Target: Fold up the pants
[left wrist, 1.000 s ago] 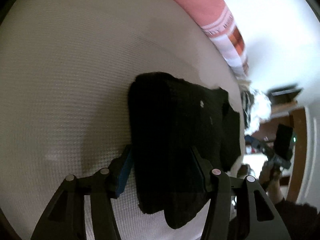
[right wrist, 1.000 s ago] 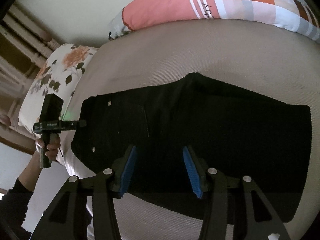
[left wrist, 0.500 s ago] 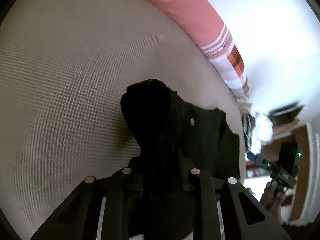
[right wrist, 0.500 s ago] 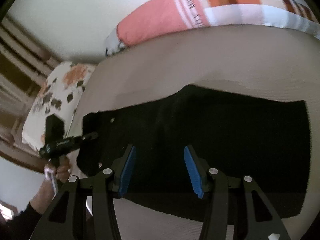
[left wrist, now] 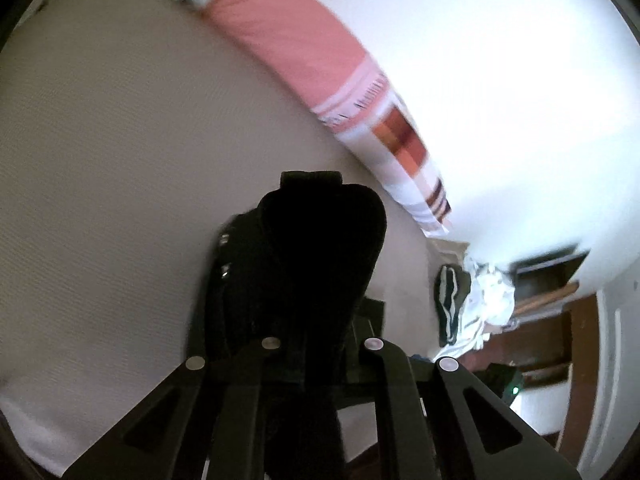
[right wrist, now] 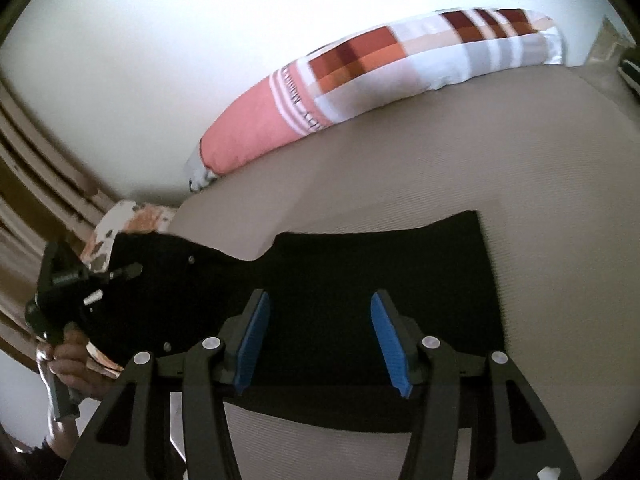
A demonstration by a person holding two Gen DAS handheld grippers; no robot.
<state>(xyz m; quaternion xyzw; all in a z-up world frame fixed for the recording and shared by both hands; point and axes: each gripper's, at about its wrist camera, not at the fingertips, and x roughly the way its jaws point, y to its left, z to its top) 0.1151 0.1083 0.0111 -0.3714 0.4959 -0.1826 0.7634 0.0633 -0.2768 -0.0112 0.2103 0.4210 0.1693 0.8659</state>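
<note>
Beige bed [right wrist: 440,168], black pants [right wrist: 360,264], striped pillow [right wrist: 360,80] on it

A pink and checked bolster [right wrist: 360,92] is lying along the far edge of the beige bed [right wrist: 520,152], against the white wall [right wrist: 200,40]. A floral pillow [right wrist: 120,220] is sitting at one end; crumpled clothes [left wrist: 472,300] are piling up at the other.

left gripper [left wrist: 320,344] clamped, right gripper [right wrist: 320,344] jaws opening
</note>
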